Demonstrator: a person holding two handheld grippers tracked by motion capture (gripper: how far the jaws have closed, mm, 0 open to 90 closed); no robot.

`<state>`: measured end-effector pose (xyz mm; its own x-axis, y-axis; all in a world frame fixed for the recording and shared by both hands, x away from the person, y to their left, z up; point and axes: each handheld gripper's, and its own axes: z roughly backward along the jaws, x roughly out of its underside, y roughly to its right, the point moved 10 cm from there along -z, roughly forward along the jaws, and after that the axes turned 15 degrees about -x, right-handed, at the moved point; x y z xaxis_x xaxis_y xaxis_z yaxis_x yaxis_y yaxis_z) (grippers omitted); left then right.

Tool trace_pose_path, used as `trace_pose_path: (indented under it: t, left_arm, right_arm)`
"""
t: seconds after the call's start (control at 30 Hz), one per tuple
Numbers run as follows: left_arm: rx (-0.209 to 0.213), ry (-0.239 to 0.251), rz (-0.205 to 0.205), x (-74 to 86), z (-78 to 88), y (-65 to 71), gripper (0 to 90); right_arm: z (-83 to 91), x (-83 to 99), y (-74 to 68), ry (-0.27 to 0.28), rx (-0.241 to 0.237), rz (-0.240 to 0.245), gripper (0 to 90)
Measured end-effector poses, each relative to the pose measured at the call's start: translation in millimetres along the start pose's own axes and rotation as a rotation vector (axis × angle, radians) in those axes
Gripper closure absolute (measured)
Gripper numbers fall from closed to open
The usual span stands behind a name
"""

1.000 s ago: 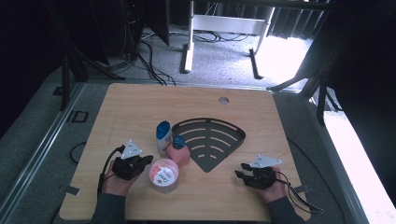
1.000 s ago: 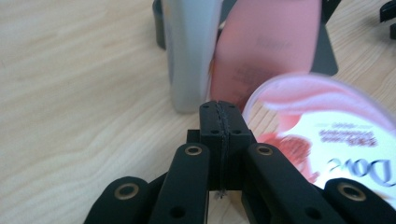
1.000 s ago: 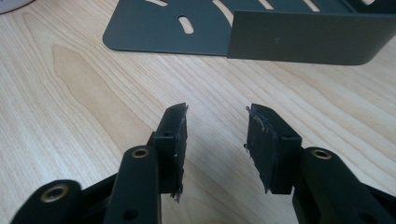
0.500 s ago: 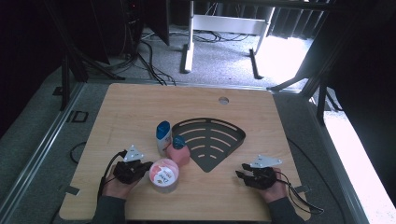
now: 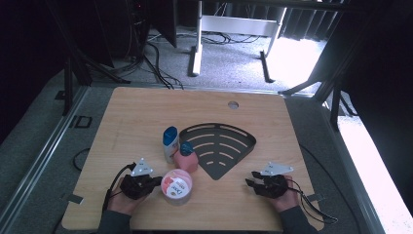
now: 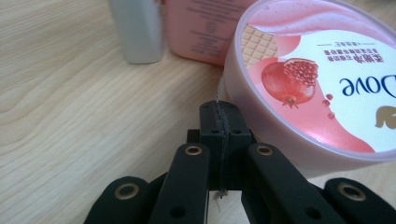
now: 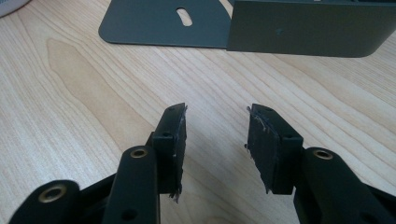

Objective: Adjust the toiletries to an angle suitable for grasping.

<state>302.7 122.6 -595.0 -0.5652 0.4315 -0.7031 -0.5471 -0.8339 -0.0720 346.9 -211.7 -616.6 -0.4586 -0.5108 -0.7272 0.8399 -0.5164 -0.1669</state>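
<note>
Dove tub [image 5: 176,185], a round pink container with a pomegranate printed on its lid, stands near the front edge of the table [image 5: 146,112], left of the middle. In the left gripper view the tub [image 6: 322,88] sits just beside the tips of the black jaws, to their right; I cannot tell whether they touch its wall. The left gripper [image 5: 157,182] lies low on the table at the tub's left side, its jaws pressed together with nothing between them, as the left gripper view [image 6: 219,122] shows plainly.

Just behind the tub stands a pink bottle with a blue cap [image 5: 186,156], and beside that, towards the left edge, a white bottle with a blue top [image 5: 170,143]; the two stand close together. To their right, near the middle of the table, lies a dark grey fan-shaped slotted rack [image 5: 221,146].

Near the front right corner the right gripper [image 5: 251,179] rests on the wood, well apart from the tub. Its jaws stand spread with only bare table between them [image 7: 215,135], pointing towards the rack [image 7: 299,28].
</note>
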Motion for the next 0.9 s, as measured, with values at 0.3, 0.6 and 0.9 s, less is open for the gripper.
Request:
trace_pose_path:
  t: [0.3, 0.6, 0.9]
  left_arm:
    - [0.056, -0.003, -0.046, 1.4, 2.4, 21.1, 89.8]
    - [0.122, 0.002, -0.099, -0.8, 1.0, 44.9, 89.7]
    - [0.162, 0.016, -0.13, -9.6, -5.0, 63.1, 89.6]
  right_arm:
    - [0.2, -1.3, -3.4, 0.007, -0.016, 0.0, 56.5]
    - [2.5, -7.2, -13.4, 0.044, -0.052, 0.0, 56.5]
    - [3.9, -14.8, -30.1, 0.078, -0.116, 0.011, 57.8]
